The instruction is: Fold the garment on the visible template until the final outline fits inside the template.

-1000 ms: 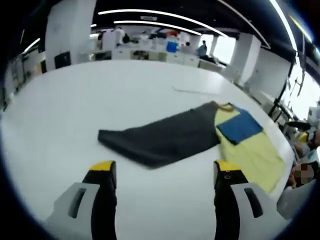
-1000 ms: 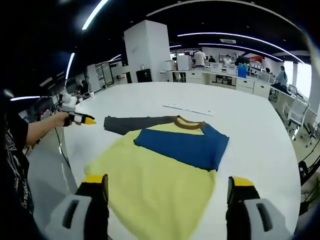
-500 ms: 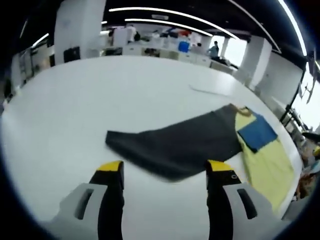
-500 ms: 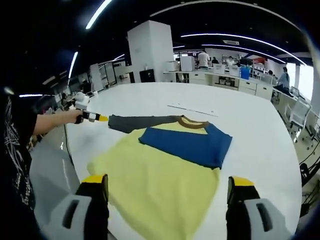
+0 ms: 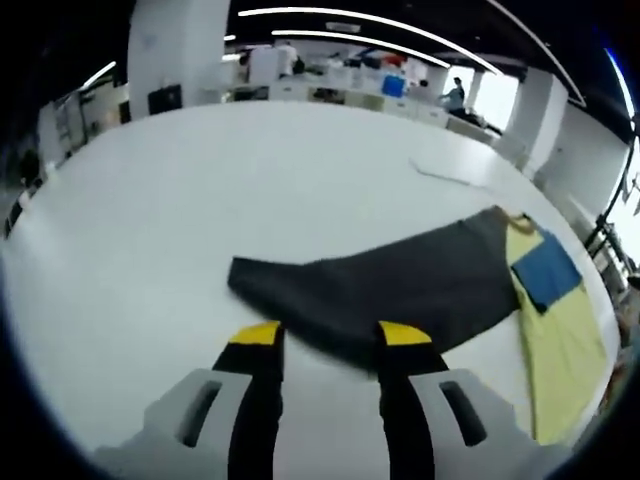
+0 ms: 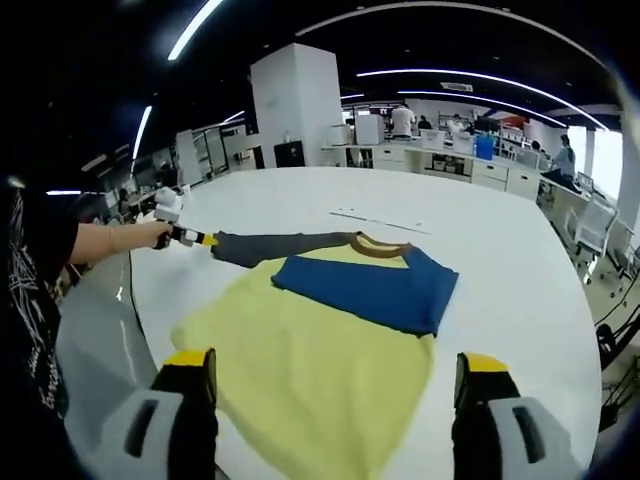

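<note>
1. A yellow shirt lies flat on the white table, with its blue sleeve folded across the chest and its brown collar at the far end.
2. Its grey sleeve stretches out sideways over the table.
3. The left gripper sits at the near edge of the grey sleeve, its jaws narrowed with a gap between them, gripping no cloth.
4. The right gripper hovers over the yellow hem, jaws wide apart and holding nothing.
</note>
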